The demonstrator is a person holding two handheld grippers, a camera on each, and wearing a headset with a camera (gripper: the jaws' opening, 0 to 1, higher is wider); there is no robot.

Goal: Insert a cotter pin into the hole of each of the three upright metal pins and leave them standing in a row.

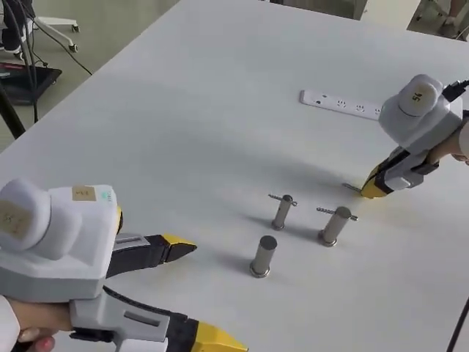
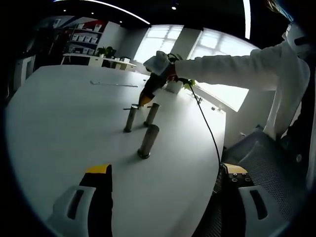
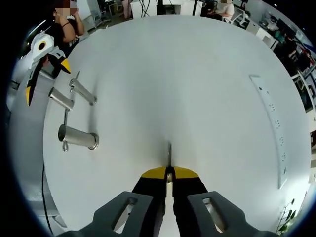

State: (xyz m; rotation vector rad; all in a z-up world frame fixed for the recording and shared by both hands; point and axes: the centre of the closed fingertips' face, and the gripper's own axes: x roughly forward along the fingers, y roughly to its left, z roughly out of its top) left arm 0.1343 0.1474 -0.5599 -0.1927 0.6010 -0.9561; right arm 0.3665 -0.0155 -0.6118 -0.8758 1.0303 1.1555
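Fingers closed on a thin metal cotter pin (image 3: 169, 154) at the white surface (image 1: 183, 110), the right gripper (image 3: 169, 174) may twist or drop it from so slight a pinch before reaching the bare upright steel pin (image 1: 264, 255), while the left gripper (image 2: 165, 170) has its fingers apart.

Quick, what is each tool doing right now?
Left tool: open, holding nothing.
Right tool: closed on a cotter pin.

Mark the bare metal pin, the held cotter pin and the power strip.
bare metal pin (image 1: 263, 257), head view, mid-shaft.
cotter pin (image 3: 169, 155), right gripper view, exposed shank.
power strip (image 1: 341, 104), head view, top face.
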